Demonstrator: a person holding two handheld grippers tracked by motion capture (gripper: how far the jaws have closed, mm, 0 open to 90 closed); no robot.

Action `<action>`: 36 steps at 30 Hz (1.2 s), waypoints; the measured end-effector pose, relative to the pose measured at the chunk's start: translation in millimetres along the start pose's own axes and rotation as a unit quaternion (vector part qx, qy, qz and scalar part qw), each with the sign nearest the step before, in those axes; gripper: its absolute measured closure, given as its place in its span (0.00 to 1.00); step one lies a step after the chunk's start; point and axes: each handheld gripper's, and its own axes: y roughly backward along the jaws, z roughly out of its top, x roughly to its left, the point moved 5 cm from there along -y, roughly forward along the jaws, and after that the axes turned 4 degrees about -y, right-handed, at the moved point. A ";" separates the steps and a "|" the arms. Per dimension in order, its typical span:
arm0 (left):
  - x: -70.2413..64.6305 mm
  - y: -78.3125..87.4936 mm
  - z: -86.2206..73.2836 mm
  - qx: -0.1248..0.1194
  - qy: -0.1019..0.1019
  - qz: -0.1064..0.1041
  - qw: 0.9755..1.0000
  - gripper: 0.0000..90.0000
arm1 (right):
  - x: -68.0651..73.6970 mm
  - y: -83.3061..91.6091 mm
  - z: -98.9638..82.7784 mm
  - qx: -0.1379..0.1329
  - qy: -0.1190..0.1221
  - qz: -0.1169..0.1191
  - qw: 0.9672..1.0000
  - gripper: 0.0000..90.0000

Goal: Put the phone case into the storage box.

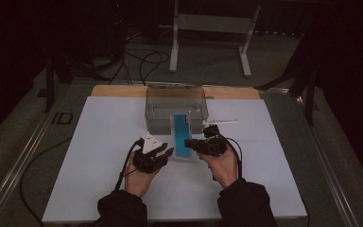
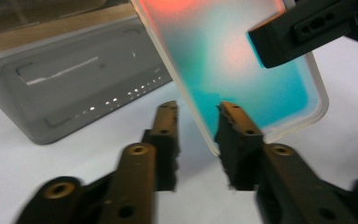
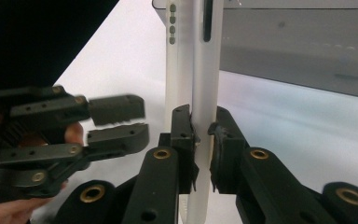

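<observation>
A translucent phone case [image 1: 183, 137] with a teal tint stands on edge on the white sheet, just in front of a clear plastic box [image 1: 176, 106]. My right gripper [image 1: 192, 143] comes in from the right and is shut on the case; in the right gripper view [image 3: 200, 122] its pads pinch the pale side wall of the case [image 3: 207, 70]. My left gripper [image 1: 167, 152] sits to the left of the case with its jaws apart. In the left gripper view [image 2: 199, 111] the near edge of the case [image 2: 228, 60] runs between the jaws, clear of the left one.
The clear box [image 2: 74, 88] lies close behind the case, with a wooden board edge [image 1: 118, 91] beyond it. A thin white strip [image 1: 223, 121] rests right of the box. The white sheet [image 1: 99, 142] covers the table; cables trail off on the left.
</observation>
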 end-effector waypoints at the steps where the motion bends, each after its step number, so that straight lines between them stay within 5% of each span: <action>1: 1.8 1.6 0.3 -0.001 0.001 0.006 1.000 0.65 | 0.0 0.3 0.5 0.003 0.000 0.001 1.000 0.92; 16: 31.7 28.9 -7.5 -0.015 0.013 0.077 0.997 0.18 | -2.3 3.7 8.1 0.023 -0.005 0.000 1.000 0.92; 24: 48.0 48.9 -20.5 -0.020 0.010 0.097 0.995 0.04 | -3.4 3.7 10.6 0.029 -0.004 -0.005 1.000 0.92; 36: 77.7 77.4 -53.7 -0.035 0.024 0.127 0.991 0.00 | -4.8 6.5 16.8 0.034 -0.005 -0.009 0.999 0.92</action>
